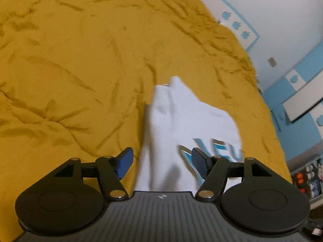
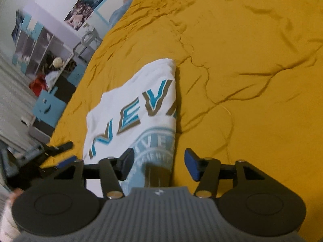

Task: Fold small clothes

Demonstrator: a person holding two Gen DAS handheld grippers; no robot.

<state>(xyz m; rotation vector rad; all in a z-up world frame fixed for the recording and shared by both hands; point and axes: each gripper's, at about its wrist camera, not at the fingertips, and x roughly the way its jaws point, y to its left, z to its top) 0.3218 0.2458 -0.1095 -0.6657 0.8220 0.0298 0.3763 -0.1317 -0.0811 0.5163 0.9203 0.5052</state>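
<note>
On yellow bedspread (image 1: 80, 60), folded white shirt (image 1: 181, 117) below both spread, empty fingers (image 1: 126, 161).

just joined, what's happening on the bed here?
A person is folding a white T-shirt with blue lettering on a mustard-yellow bedspread, using a hand-held gripper in each hand. The shirt lies partly folded, one long edge doubled over. The left hand-held gripper and the right hand-held gripper both stand open just above the shirt's near end, neither pinching cloth.

white shirt (image 2: 129, 104) teal lettering, mustard, perhaps ochre, bedspread (image 2: 252, 80)
</note>
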